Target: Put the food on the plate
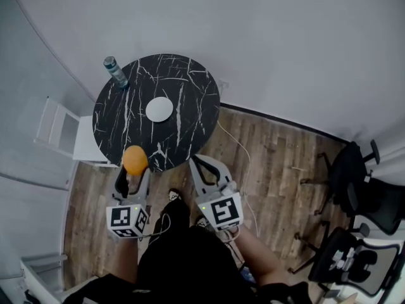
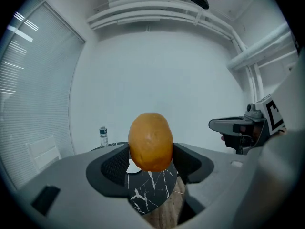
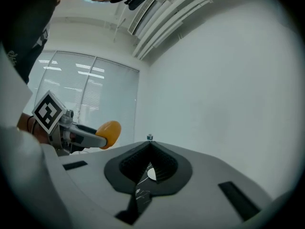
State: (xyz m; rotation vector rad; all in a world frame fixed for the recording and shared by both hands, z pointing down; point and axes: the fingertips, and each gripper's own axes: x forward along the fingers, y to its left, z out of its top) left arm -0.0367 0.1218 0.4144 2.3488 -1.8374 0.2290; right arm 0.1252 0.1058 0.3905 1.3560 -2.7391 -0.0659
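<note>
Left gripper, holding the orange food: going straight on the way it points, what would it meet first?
Likely nothing soon: the left gripper points roughly level out over the black table, above the white plate. The bottle sits off to its left. Height is hard to judge.

One orange food item [image 1: 135,160]; one white plate [image 1: 159,109]; one bottle [image 1: 115,71]; one round table [image 1: 190,87].

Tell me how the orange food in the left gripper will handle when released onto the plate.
The orange food looks smooth and egg-round, so it will probably roll on the plate. It shows no dent between the jaws, so likely firm.
</note>
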